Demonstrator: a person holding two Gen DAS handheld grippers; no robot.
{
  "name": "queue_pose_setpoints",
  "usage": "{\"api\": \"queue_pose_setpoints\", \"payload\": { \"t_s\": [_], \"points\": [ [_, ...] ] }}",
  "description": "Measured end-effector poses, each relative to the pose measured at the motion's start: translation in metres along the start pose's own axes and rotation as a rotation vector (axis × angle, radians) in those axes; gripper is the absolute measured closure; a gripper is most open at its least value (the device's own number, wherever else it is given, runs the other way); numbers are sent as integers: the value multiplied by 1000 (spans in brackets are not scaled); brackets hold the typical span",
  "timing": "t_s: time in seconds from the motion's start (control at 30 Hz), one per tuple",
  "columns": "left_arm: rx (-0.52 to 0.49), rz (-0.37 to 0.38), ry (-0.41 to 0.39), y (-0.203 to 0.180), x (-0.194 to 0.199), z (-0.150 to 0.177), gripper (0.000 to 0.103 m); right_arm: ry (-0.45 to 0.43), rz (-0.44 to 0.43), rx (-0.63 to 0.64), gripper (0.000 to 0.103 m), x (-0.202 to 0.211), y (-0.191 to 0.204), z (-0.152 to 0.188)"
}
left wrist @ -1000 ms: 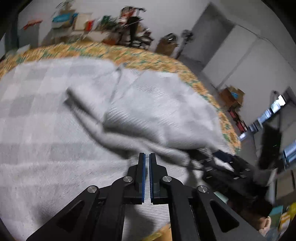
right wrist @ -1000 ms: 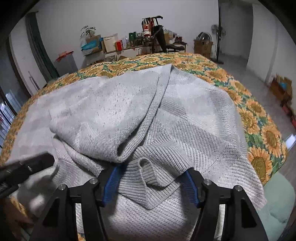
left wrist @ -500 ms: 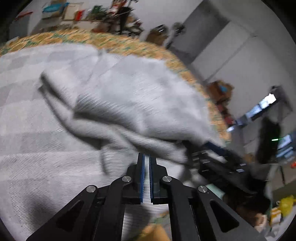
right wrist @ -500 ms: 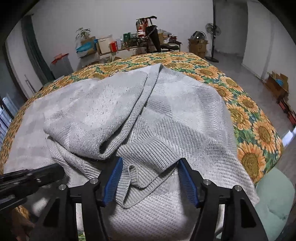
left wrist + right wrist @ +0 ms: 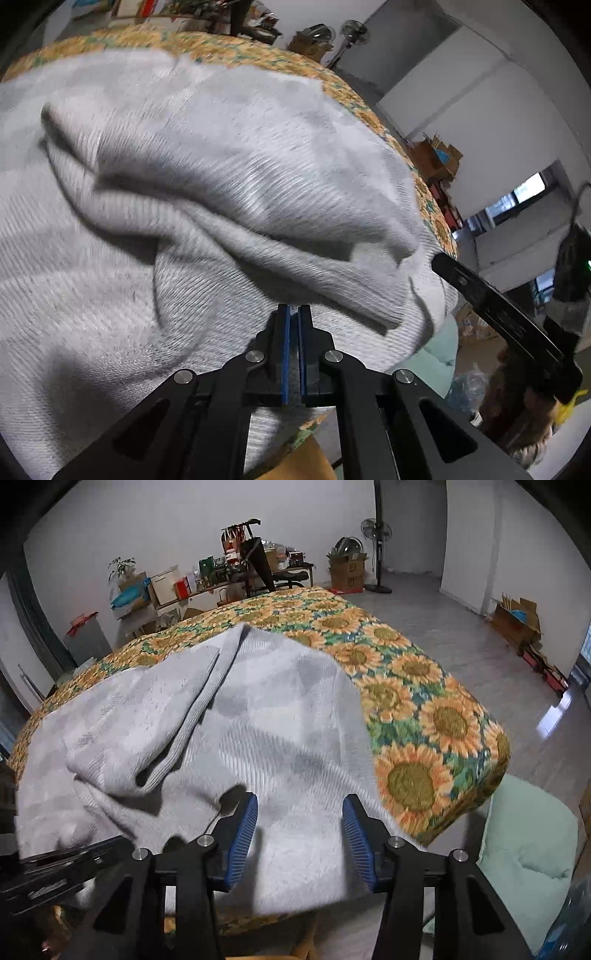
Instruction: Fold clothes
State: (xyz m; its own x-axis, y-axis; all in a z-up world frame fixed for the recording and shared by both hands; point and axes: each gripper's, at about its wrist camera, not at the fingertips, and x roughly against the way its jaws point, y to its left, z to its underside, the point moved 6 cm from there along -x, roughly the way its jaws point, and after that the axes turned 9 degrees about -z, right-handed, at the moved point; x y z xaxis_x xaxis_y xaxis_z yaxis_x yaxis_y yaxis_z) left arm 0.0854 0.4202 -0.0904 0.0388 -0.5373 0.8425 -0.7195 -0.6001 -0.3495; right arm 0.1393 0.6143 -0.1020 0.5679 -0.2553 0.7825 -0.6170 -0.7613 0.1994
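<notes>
The right hand-held gripper (image 5: 300, 825) has let go of the folded hem it straddled a second ago; its jaws are closing, empty, over flat knit. The left hand-held gripper (image 5: 294, 332) stays clenched, nothing visibly gripped. The grey sweater (image 5: 266, 720) lies bunched on the sunflower-covered bed (image 5: 413, 701), one fold apparently laid

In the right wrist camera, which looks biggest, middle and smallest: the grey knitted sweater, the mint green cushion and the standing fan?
1. Grey knitted sweater, largest by far.
2. Mint green cushion.
3. Standing fan, smallest, though it stands far back by the wall, so it only looks small.
</notes>
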Motion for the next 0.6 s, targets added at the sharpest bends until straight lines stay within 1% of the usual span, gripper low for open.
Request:
{"api": "queue_pose_setpoints", "payload": {
  "t_s": [0.07,0.13,0.17,0.2,0.3,0.33,0.4,0.47,0.5,0.6],
  "points": [
    [-51,-4,-42,-12,10,-3,100,26,-9,-13,51,-14,-6,0],
    [-104,-24,-82,-26,19,-10,100,56,-15,-28,51,-28,-11,5],
    [-129,-38,-100,-33,22,-14,100,40,-30,-32,51,-27,-13,6],
    [-143,-47,-103,-38,19,-19,100,27,-42,-36,51,-26,-15,8],
    [-164,-78,-85,-47,5,-26,99,33,-42,-55,52,-20,-24,14],
    [-171,-89,-78,-50,-1,-28,99,35,-27,-61,57,-16,-27,15],
    [-185,-111,-62,-56,-12,-31,99,32,-7,-80,58,-9,-32,16],
    [-192,-119,-47,-58,-24,-24,100,6,-10,-70,57,-2,-27,10],
    [-198,-122,-74,-59,-21,-20,100,-6,-12,-63,56,2,-25,6],
    [-184,-101,-84,-54,-16,-9,100,-42,-56,9,56,4,-2,-12]
  ]
}}
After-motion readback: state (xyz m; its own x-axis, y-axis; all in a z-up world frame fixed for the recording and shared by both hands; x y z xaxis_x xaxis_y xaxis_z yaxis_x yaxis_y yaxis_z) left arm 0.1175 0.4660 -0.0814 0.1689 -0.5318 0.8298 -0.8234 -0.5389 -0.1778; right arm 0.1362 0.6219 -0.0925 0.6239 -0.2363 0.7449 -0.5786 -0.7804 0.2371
